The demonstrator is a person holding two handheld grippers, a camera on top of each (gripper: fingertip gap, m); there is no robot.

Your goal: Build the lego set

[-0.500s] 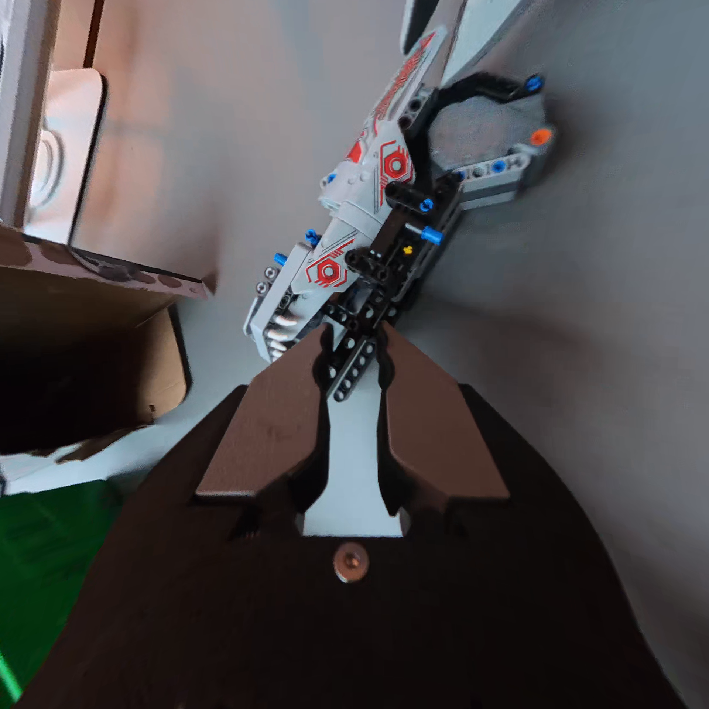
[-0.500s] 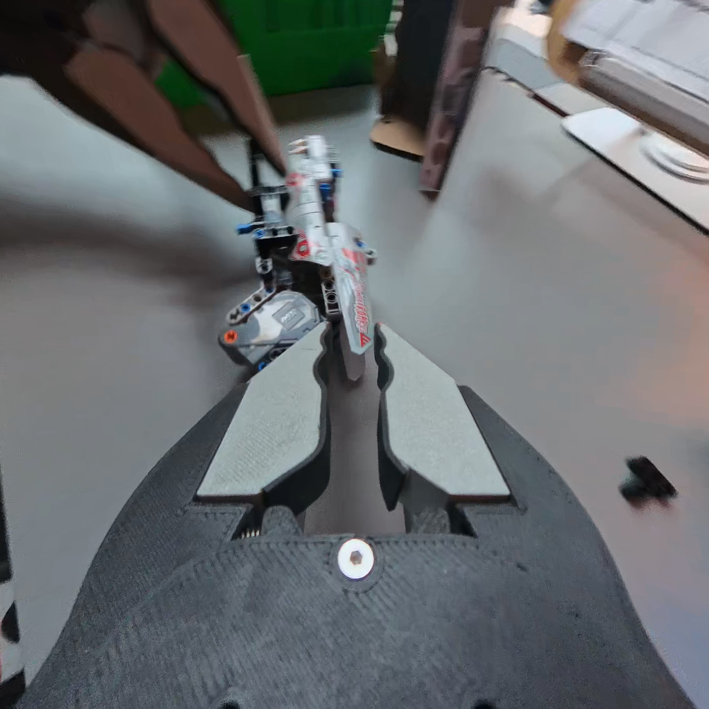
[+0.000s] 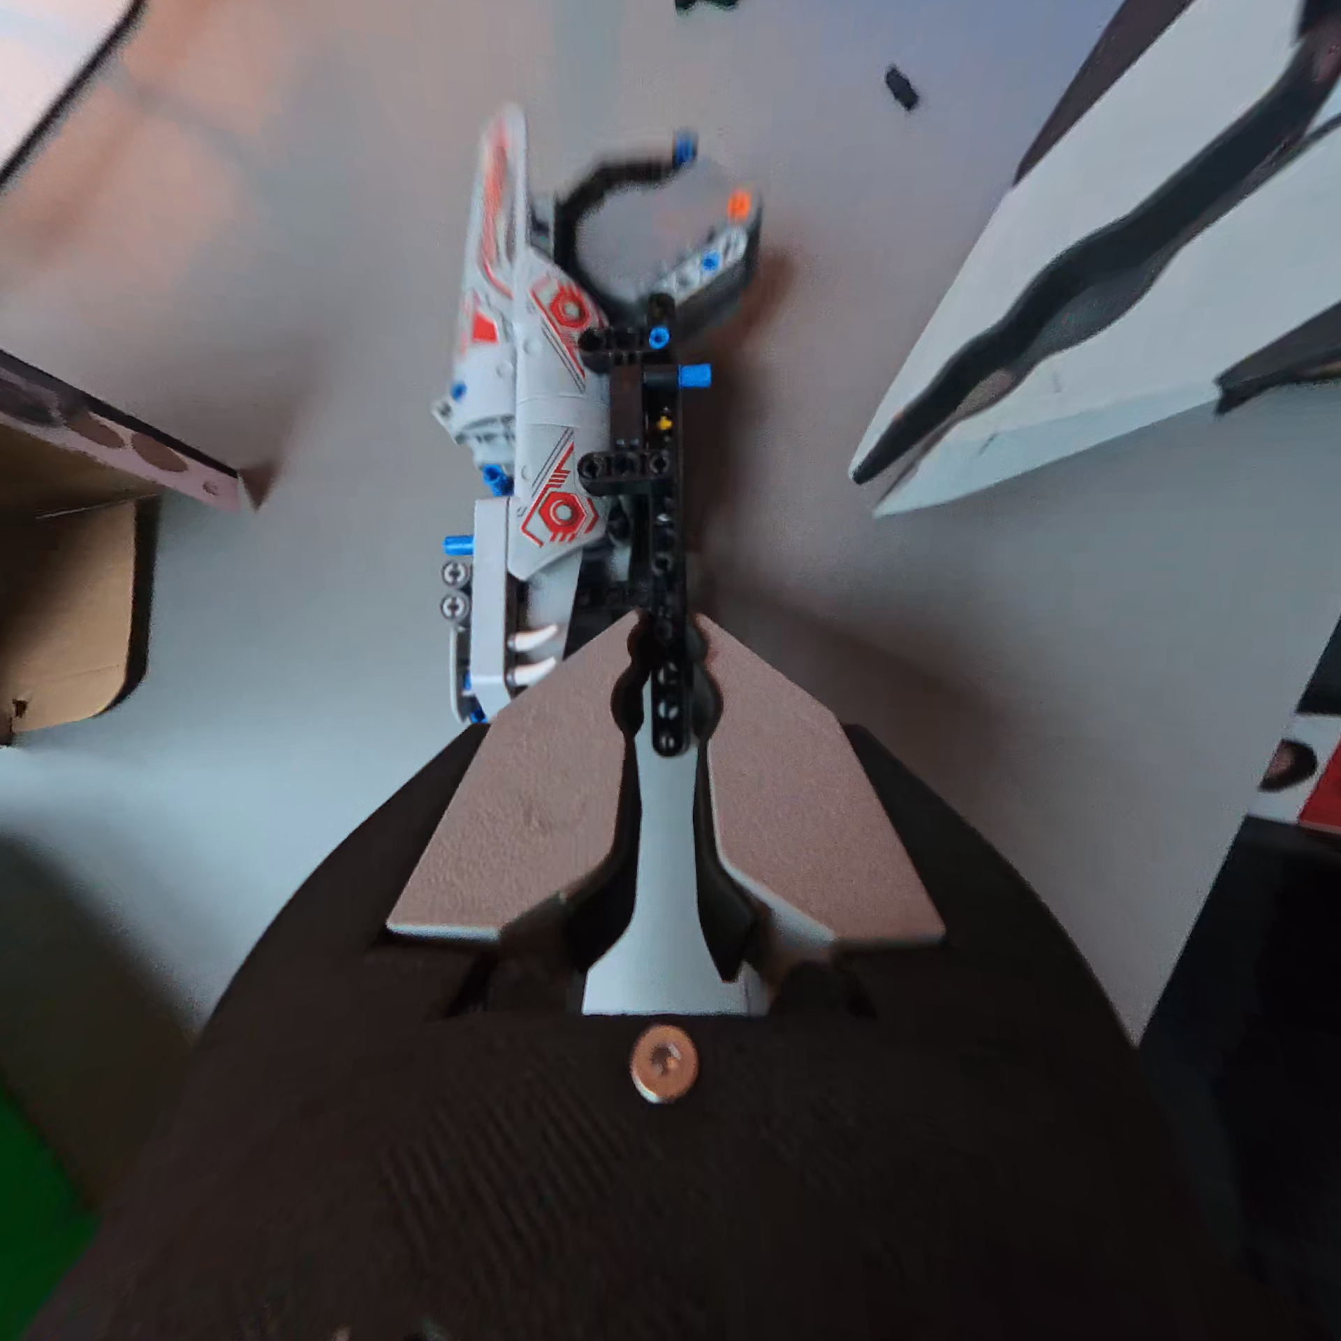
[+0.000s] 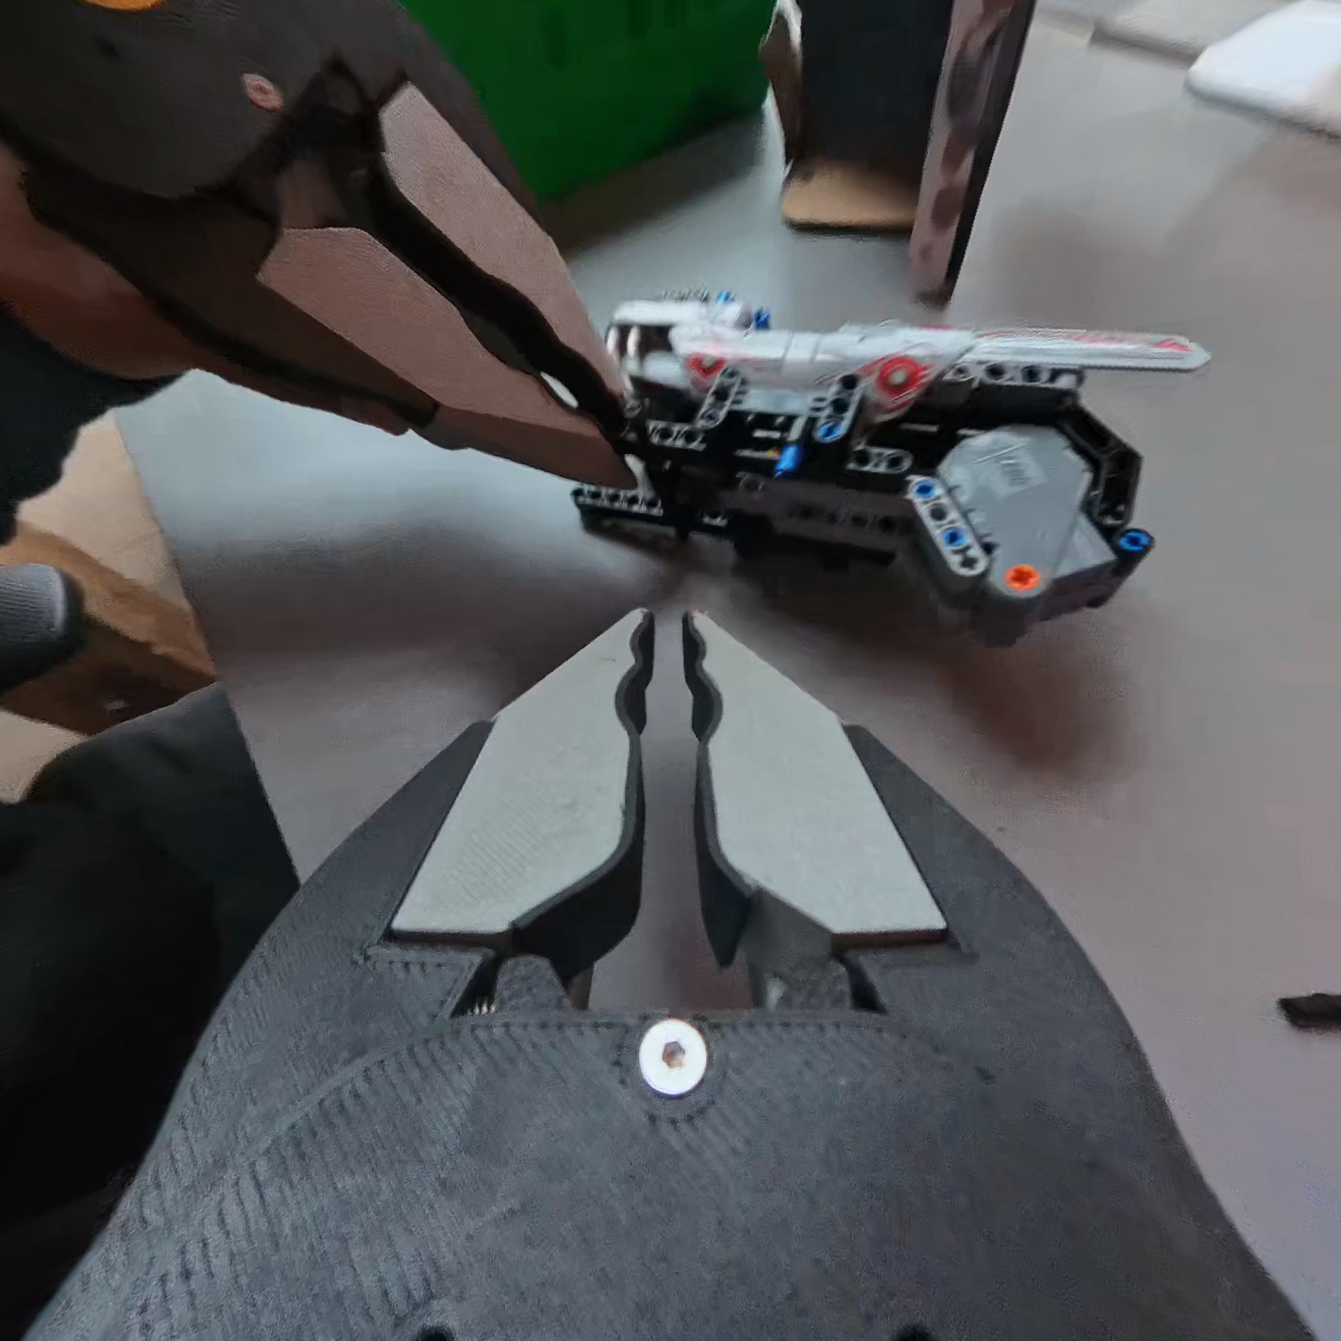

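Note:
The lego model (image 3: 559, 435), grey panels with red marks on a black beam frame, lies on the grey table (image 3: 943, 726). My left gripper (image 3: 667, 638) is shut on the black beam (image 3: 669, 696) that sticks out of the model's near end. In the right wrist view the model (image 4: 871, 450) lies broadside, with the left gripper (image 4: 617, 450) pinching its left end. My right gripper (image 4: 667, 624) hovers in front of the model, apart from it. Its jaws are almost together with nothing between them. The right gripper also shows in the left wrist view (image 3: 1088, 254).
A small black loose piece (image 4: 1313, 1009) lies on the table at the right; it also shows far off in the left wrist view (image 3: 902, 87). A cardboard box (image 3: 65, 580) stands at the left. A green bin (image 4: 595, 87) and an open box (image 4: 849, 196) stand behind the model. Spacing between my two grippers at the tips: around 6 cm.
My right gripper has let go of the model's grey and red blade, drawn back to its side and closed further. The left gripper still holds the black beam; the model has turned.

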